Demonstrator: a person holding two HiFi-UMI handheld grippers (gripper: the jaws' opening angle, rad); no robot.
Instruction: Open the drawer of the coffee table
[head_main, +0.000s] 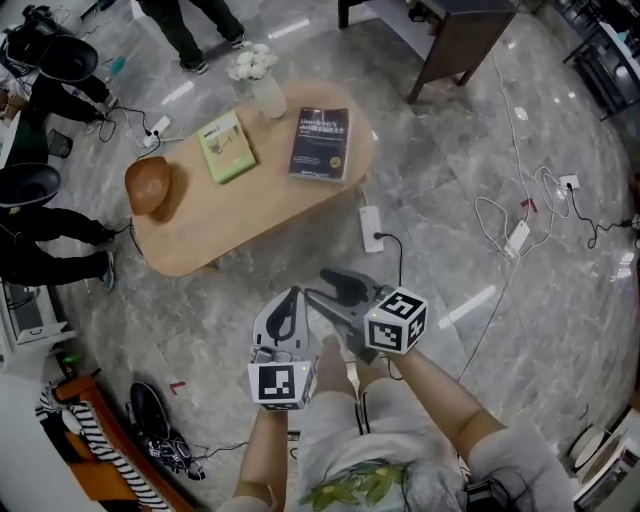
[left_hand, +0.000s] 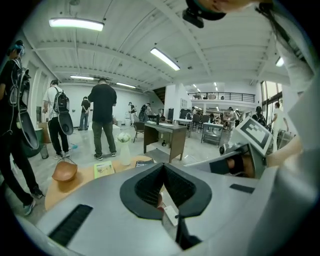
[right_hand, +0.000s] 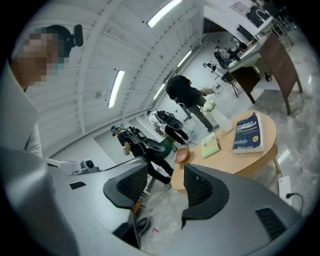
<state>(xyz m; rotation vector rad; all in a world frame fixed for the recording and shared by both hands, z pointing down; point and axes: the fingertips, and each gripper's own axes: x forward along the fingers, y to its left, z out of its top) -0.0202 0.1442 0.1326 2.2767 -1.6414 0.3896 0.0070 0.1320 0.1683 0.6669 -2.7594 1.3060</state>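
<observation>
My left hand-held gripper was clenched on nothing, its pads meeting in its own view. My right hand-held gripper was released, jaws wide with only floor between them. Both sat close in front of my body, side by side and aimed at the counter, well apart from it. I judged that as approach, not contact: the right one spread ready for a handle, the left kept spare. No view showed the drawer, and I couldn't tell which side of the counter it sat on, so by my read the task wasn't begun. The head view gave the top only: bowl, green book, dark book and vase, plus a power strip on the floor just beside the near edge. The left gripper view gave the counter low and side-on, people beyond it and the right one's marker cube. The right gripper view, tilted, showed a leg and the edge under the top, with no drawer front there.
</observation>
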